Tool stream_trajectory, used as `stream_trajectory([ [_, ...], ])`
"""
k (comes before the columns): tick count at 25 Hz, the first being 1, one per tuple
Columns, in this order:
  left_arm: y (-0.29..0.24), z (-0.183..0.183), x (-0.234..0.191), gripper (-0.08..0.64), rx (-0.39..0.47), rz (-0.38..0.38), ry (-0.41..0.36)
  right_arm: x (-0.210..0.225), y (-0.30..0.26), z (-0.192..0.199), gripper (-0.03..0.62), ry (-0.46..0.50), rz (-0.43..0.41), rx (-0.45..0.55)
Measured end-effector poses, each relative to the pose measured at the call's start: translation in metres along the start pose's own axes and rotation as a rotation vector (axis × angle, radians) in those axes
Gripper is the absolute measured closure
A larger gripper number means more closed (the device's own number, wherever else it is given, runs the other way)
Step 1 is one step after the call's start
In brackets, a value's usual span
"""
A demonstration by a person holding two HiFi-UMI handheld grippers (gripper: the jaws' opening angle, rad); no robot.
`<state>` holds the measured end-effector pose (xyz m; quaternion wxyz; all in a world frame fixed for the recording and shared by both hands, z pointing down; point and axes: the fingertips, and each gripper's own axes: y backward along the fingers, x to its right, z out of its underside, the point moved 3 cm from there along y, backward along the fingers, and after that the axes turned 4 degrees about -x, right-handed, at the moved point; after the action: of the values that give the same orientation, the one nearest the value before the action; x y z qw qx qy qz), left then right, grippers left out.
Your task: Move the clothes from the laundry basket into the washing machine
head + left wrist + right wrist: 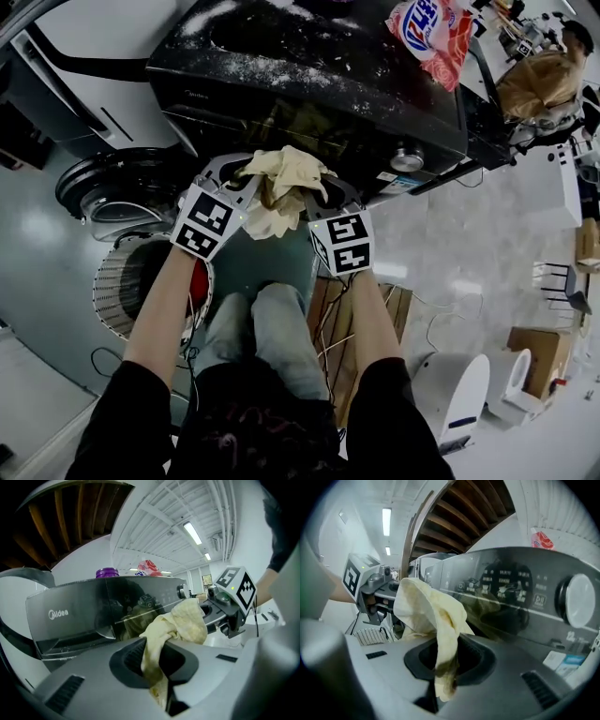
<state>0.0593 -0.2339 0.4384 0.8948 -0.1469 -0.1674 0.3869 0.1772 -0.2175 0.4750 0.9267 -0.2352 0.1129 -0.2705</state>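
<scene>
A pale yellow cloth hangs bunched between my two grippers, right in front of the black washing machine. My left gripper is shut on one end of the cloth, which drapes down between its jaws. My right gripper is shut on the other end of the cloth. The white laundry basket stands on the floor at the lower left, beside my left forearm. The machine's control panel fills the right gripper view.
The round washer door hangs open at the left. A red detergent bag lies on top of the machine. My knees are below the grippers. A wooden pallet and cables lie on the floor at the right. A person sits far right.
</scene>
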Motion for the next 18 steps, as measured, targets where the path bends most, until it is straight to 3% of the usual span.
stream_trajectory([
  [10,-0.048,0.099,0.016,0.52,0.091,-0.023,-0.018,-0.003,-0.063,0.092,0.54,0.021,0.017,0.048],
  [18,-0.087,0.129,0.004,0.52,0.159,-0.078,-0.038,0.018,-0.105,0.116,0.54,-0.025,0.089,0.101],
])
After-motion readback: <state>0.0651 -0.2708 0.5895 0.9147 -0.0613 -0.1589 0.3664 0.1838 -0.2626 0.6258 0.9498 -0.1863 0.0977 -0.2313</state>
